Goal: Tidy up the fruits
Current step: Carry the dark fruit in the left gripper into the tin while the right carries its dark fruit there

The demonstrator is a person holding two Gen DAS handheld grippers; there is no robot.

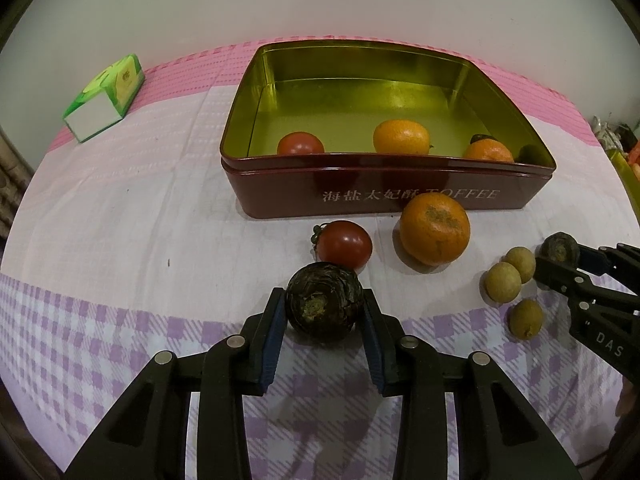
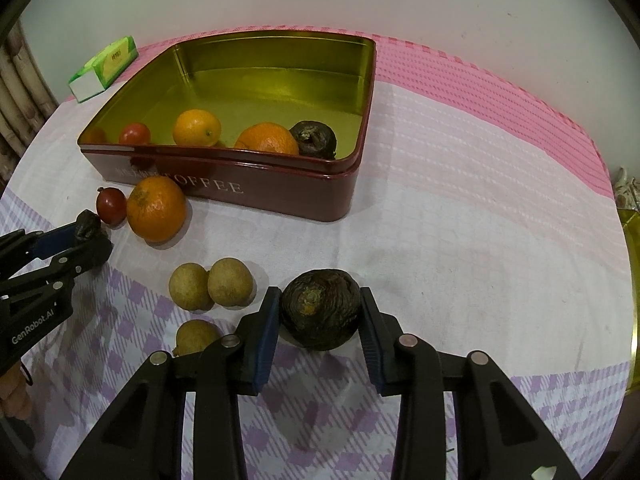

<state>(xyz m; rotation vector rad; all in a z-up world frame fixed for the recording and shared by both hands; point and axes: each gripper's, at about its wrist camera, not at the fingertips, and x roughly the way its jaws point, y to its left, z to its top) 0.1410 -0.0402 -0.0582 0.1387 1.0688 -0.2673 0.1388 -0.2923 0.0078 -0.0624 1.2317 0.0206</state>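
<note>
On the checked cloth in front of the toffee tin (image 1: pixel 384 196), your left gripper (image 1: pixel 324 312) clamps one dark wrinkled fruit (image 1: pixel 322 306) and your right gripper (image 2: pixel 318 312) clasps another (image 2: pixel 320 308), so lift both over the tin's rim next

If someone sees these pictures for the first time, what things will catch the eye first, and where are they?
First, the two dark wrinkled fruits: one between the pads of the left hand-held gripper, the other in the right hand-held gripper, both low over the checked tablecloth. Behind them stands the open red toffee tin, gold inside, holding oranges and a tomato. In front of the tin lies a big orange.
</note>
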